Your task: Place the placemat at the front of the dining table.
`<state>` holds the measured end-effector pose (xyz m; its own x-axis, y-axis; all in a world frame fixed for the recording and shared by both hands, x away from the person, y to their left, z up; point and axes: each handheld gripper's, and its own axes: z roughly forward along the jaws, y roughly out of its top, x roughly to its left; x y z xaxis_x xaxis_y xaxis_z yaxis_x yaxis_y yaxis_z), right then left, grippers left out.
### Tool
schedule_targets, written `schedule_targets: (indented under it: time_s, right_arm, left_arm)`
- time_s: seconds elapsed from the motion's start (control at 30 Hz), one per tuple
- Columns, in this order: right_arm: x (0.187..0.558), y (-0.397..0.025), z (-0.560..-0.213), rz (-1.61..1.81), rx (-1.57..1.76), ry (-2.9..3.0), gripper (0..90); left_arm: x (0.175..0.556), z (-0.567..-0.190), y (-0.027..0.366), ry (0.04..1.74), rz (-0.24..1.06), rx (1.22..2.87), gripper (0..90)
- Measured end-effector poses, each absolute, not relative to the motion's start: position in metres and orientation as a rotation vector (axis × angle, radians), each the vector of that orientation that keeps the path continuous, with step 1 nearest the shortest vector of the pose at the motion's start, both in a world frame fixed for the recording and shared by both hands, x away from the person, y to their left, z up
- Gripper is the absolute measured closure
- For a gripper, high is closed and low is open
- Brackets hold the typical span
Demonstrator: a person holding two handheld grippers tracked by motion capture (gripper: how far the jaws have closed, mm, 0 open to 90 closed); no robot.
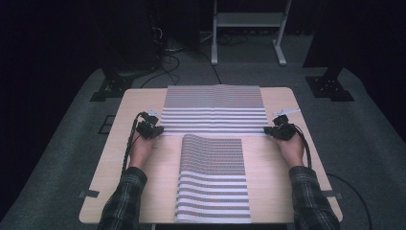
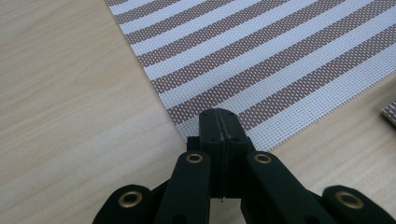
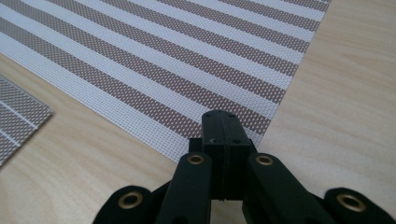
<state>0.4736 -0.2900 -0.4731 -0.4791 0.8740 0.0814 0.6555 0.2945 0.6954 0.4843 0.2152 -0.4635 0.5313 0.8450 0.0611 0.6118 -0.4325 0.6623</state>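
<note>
Because the nearer striped mat [image 1: 213,179] is lying lengthwise down the middle of the bench [image 1: 105,177], with its near end at the person's edge and its far end lifting in a slight curl, it is leaving both flanks free for the forearms in plaid sleeves [image 1: 122,201] to be coming in on either side of it.

Beyond that, the two hands are resting on the wood with the tongs pointing forward at the wider striped mat [image 1: 214,110], which is lying flat across the far half of the bench, just beyond the nearer one.

The left tongs [image 1: 152,128] are sitting at its near left corner; in the left gripper view the left tongs [image 2: 219,126] are pressed fully together, and the corner of the mat [image 2: 261,70] is running in under the tips, so they are probably pinching it.

The right tongs [image 1: 279,129] are mirroring this at the near right corner, and the right gripper view is showing the right tongs [image 3: 220,126] closed the same way over the mat [image 3: 187,65] edge.

Gripping both near corners at once is likely meant to keep the edge straight for folding the mat evenly away from the person.

Farther off, a white frame [image 1: 246,28] and loose cables [image 1: 165,52] are standing on the grey floor.
</note>
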Motion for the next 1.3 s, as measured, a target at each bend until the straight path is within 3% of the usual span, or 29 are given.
schedule_targets:
  time_s: [0.5,0.67,0.73,1.0,1.03,1.07,1.1,1.17,1.23,1.27,1.3]
  right_arm:
    - [0.479,-0.285,-0.472,0.933,1.375,2.248,89.6]
    - [0.477,-0.285,-0.472,0.942,1.375,2.234,81.2]
    - [0.476,-0.286,-0.472,0.947,1.374,2.236,76.7]
    - [0.469,-0.286,-0.468,0.977,1.384,2.218,43.6]
    - [0.469,-0.286,-0.468,0.977,1.384,2.218,43.6]
    - [0.467,-0.284,-0.464,0.974,1.383,2.209,32.3]
    - [0.467,-0.284,-0.464,0.974,1.383,2.209,32.3]
    - [0.466,-0.282,-0.461,0.988,1.388,2.203,20.6]
    - [0.464,-0.280,-0.459,0.990,1.382,2.215,10.4]
    - [0.464,-0.279,-0.458,0.976,1.372,2.219,9.8]
    - [0.463,-0.277,-0.457,0.964,1.363,2.224,9.0]
  left_arm:
    - [0.485,-0.466,0.218,1.191,0.510,2.146,89.7]
    - [0.483,-0.466,0.222,1.182,0.506,2.130,80.5]
    - [0.482,-0.465,0.223,1.174,0.500,2.134,73.4]
    - [0.476,-0.464,0.231,1.178,0.420,2.106,43.2]
    - [0.476,-0.464,0.231,1.178,0.420,2.106,35.9]
    - [0.475,-0.463,0.232,1.180,0.387,2.099,33.3]
    - [0.475,-0.463,0.232,1.180,0.387,2.099,29.9]
    - [0.473,-0.461,0.231,1.167,0.381,2.100,26.3]
    - [0.471,-0.458,0.230,1.162,0.391,2.099,17.1]
    - [0.470,-0.457,0.230,1.159,0.391,2.097,14.1]
    - [0.470,-0.456,0.230,1.155,0.385,2.093,3.3]
